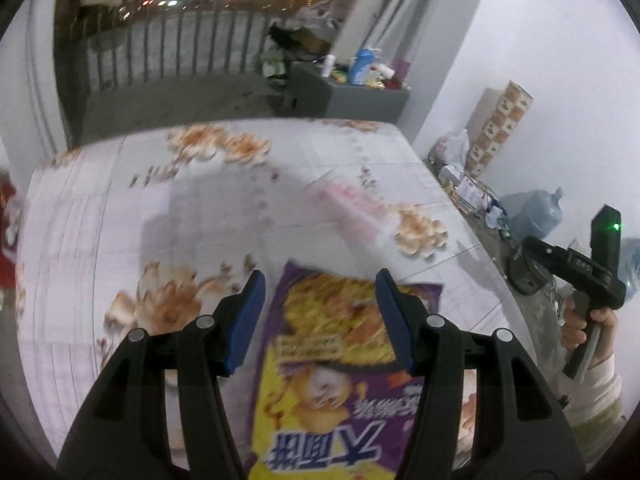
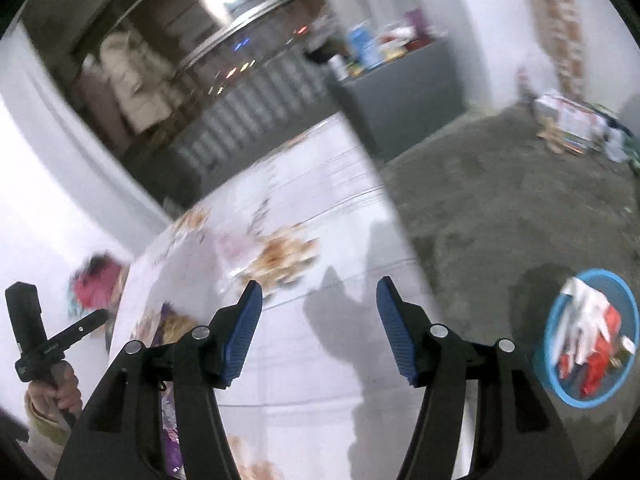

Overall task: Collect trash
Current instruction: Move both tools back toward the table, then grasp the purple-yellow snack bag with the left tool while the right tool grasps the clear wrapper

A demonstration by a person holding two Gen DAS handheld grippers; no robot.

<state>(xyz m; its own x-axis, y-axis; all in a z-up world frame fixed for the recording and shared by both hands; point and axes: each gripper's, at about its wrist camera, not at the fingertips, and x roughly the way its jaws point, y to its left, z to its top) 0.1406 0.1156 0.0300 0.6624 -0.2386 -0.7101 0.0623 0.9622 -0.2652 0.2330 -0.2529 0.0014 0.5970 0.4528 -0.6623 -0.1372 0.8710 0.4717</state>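
Observation:
A purple and yellow snack bag (image 1: 332, 368) lies flat on the flowered white tablecloth (image 1: 120, 220). My left gripper (image 1: 320, 288) is open and hovers just above the bag, its blue pads on either side of the bag's far end. My right gripper (image 2: 320, 300) is open and empty above the table's right edge. A strip of the bag (image 2: 170, 416) shows behind its left finger. A blue basin (image 2: 588, 340) holding white and red trash sits on the floor at the right. A pale pink wrapper (image 1: 356, 204) lies further back on the cloth.
A grey cabinet (image 1: 360, 96) with bottles stands beyond the table. Boxes, bags and a water jug (image 1: 532, 216) line the right wall. The floor (image 2: 500, 200) is bare concrete. The right-hand gripper body (image 1: 568, 264) shows at the table's right edge.

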